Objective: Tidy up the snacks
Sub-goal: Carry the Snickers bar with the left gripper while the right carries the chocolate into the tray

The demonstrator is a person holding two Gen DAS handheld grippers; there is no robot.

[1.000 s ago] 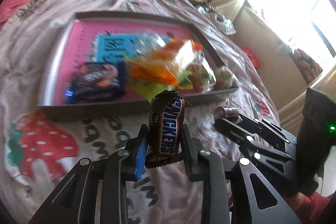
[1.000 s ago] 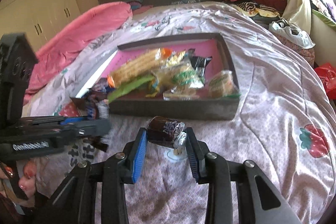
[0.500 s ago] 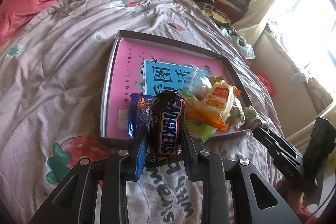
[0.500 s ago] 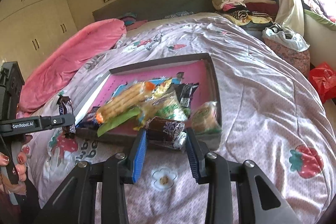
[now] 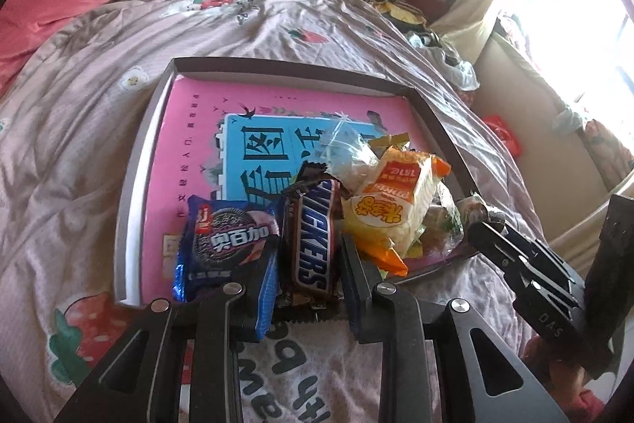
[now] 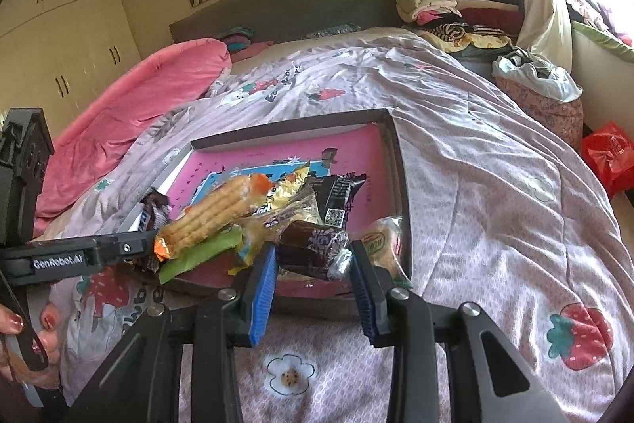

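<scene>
My left gripper (image 5: pixel 311 260) is shut on a Snickers bar (image 5: pixel 313 236) held upright over the near edge of the pink-lined box (image 5: pixel 142 161). A blue cookie packet (image 5: pixel 226 244) lies in the box just left of the bar. A yellow and orange biscuit pack (image 5: pixel 392 205) tops the snack pile to the right. My right gripper (image 6: pixel 313 260) is shut on a dark brown wrapped cake roll (image 6: pixel 313 242) above the box's near right corner (image 6: pixel 400 161). The left gripper (image 6: pixel 144 244) shows from the side in the right wrist view, and the right gripper (image 5: pixel 481 224) at the right of the left wrist view.
The box sits on a pink strawberry-print quilt (image 6: pixel 495 185) on a bed. A pink duvet (image 6: pixel 130 106) is bunched at the far left, folded clothes (image 6: pixel 436 2) are piled at the headboard, and a red bag (image 6: pixel 610 153) lies beside the bed. A hand (image 6: pixel 23 335) grips the left tool.
Both grippers have travelled forward from the quilt to the box's near edge, each carrying its snack. The box now looks closer and seen more from above.
</scene>
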